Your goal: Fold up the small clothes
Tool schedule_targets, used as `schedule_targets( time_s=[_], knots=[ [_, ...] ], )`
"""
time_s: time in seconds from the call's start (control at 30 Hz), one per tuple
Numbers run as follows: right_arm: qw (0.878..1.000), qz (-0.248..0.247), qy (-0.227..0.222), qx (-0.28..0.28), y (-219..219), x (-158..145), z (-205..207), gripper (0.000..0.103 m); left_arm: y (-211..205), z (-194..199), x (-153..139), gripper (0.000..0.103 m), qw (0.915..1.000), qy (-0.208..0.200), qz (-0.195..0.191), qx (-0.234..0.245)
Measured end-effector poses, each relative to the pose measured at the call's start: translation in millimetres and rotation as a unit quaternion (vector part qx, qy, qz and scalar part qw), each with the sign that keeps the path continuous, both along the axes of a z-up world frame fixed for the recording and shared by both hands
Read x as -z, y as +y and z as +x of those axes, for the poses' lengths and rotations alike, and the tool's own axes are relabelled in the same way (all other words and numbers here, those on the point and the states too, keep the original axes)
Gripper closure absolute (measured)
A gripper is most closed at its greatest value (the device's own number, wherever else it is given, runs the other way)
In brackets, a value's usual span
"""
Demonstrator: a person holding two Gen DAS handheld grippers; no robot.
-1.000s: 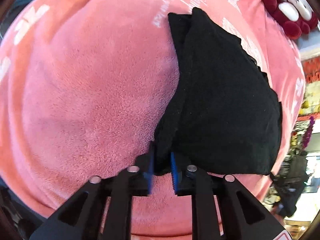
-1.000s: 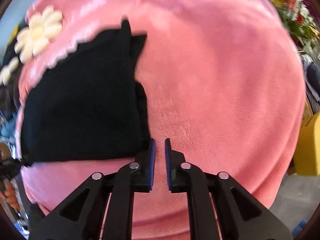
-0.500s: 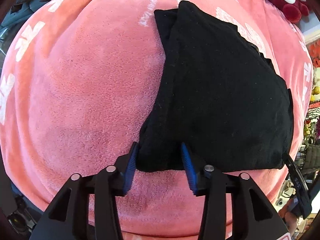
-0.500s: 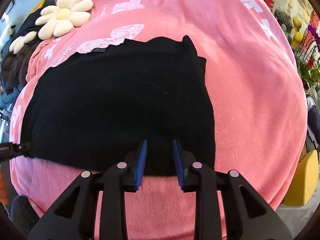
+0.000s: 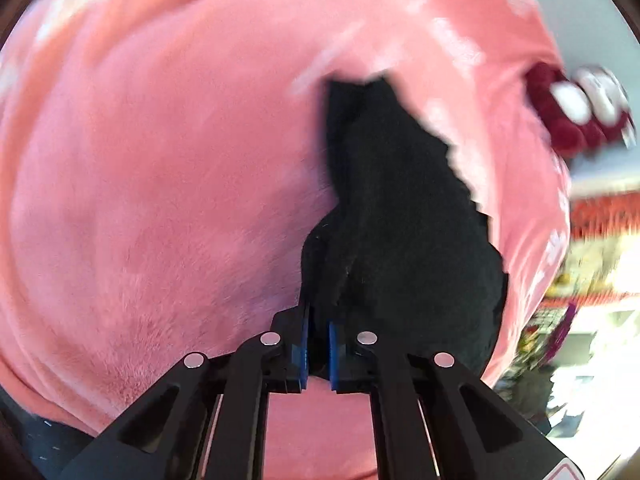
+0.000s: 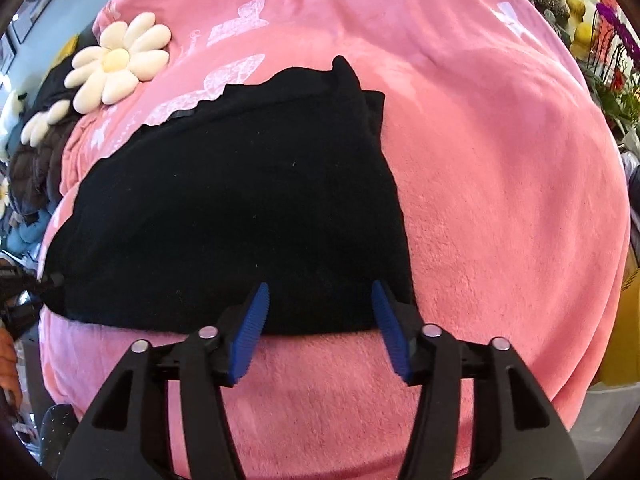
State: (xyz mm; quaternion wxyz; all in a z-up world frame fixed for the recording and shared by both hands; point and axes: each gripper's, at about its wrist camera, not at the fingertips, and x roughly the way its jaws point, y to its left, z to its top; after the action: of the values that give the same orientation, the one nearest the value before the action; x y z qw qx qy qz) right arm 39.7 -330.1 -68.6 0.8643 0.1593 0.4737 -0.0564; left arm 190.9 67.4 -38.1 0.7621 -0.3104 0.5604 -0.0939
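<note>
**A:** Where's the black garment (image 6: 240,216) sitting right now?

**B:** On the pink blanket (image 6: 500,200), folded into a thick dark pad with several layers stacked. A daisy cushion (image 6: 120,64) lies well beyond its far edge in the right wrist view, and a red and white plush toy (image 5: 576,108) shows past it in the left wrist view.

**A:** And the 2 tools?

**B:** The left gripper (image 5: 318,336) has just been closing, and its blue pads now pinch the near corner of the garment; cloth fills the narrow gap between them. The right gripper (image 6: 320,328) has just been opening. Its jaws stand apart, straddling the near hem, and the pads don't look to press on the cloth.

**A:** How will it handle, do you reckon?

**B:** Soft, limp and light, I'd say. It looks like a fuzzy knit, so it should grip well against the ribbed pads rather than slip. Nothing fragile about it. The trouble is it won't hold a shape: lift 1 corner and the rest sags, and the stacked layers may slide apart.

**A:** So where to take hold?

**B:** At the near hem, 1 gripper toward each end, biting through every layer at once. The fluffy blanket could get caught in the pinch too, so a shallow bite on the edge looks safest.
</note>
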Motion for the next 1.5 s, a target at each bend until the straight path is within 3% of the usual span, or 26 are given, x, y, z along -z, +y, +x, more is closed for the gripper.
schedule_targets(
  time_s=[0.07, 0.17, 0.27, 0.4, 0.57, 0.7, 0.83, 0.93, 1.0, 1.03, 1.17, 1.33, 1.43, 1.5],
  knots=[
    [1.000, 0.018, -0.005, 0.003, -2.7, 3.3, -6.2, 0.040, -20.9, 1.4, -32.5, 0.099, 0.9987, -0.042, 0.017, 0.026],
    [0.998, 0.057, -0.008, 0.016, -12.3, 8.3, -9.4, 0.039, -64.7, 4.6, -88.2, 0.099, 0.9913, -0.102, 0.035, 0.075],
    [0.994, 0.099, -0.016, 0.034, -23.5, 12.7, -12.6, 0.040, -112.6, 2.1, -131.7, 0.099, 0.9794, -0.147, 0.041, 0.132],
    [0.988, 0.144, -0.032, 0.050, -34.6, 15.7, -17.6, 0.040, -194.9, -12.2, -160.5, 0.099, 0.9585, -0.177, 0.038, 0.220],
    [0.980, 0.183, -0.045, 0.067, -45.4, 18.9, -22.2, 0.040, -286.4, -31.1, -131.0, 0.099, 0.9400, -0.154, 0.057, 0.299],
    [0.968, 0.221, -0.051, 0.107, -64.3, 26.1, -30.4, 0.039, -316.5, -36.8, -74.3, 0.099, 0.9395, -0.100, 0.091, 0.315],
    [0.952, 0.251, -0.062, 0.163, -90.7, 29.7, -46.4, 0.039, -317.4, -40.0, -30.8, 0.096, 0.9471, -0.041, 0.103, 0.301],
    [0.958, 0.239, -0.061, 0.144, -96.5, 12.2, -48.1, 0.037, -310.9, -43.5, -39.4, 0.084, 0.9458, -0.045, 0.125, 0.297],
    [0.960, 0.249, -0.072, 0.109, -94.6, -6.2, -39.9, 0.037, -305.6, -50.4, -58.3, 0.045, 0.9394, -0.074, 0.156, 0.296],
    [0.962, 0.250, -0.070, 0.086, -91.4, -14.1, -30.8, 0.035, -302.3, -53.8, -64.7, 0.041, 0.9386, -0.086, 0.165, 0.290],
    [0.963, 0.266, -0.044, 0.025, -74.3, -22.5, 16.5, 0.031, -279.5, -61.0, -78.1, 0.041, 0.9350, -0.101, 0.178, 0.290],
    [0.972, 0.233, 0.006, 0.009, -48.8, -10.4, 61.9, 0.032, -245.5, -61.1, -74.6, 0.041, 0.9421, -0.079, 0.175, 0.275],
    [0.979, 0.205, 0.023, 0.001, -33.3, -5.1, 67.6, 0.047, -229.4, -57.6, -68.2, 0.041, 0.9447, -0.069, 0.181, 0.265],
    [0.985, 0.169, 0.028, -0.010, -22.0, -8.9, 70.5, 0.071, -221.0, -55.4, -63.2, 0.041, 0.9455, -0.061, 0.185, 0.261]
  ],
)
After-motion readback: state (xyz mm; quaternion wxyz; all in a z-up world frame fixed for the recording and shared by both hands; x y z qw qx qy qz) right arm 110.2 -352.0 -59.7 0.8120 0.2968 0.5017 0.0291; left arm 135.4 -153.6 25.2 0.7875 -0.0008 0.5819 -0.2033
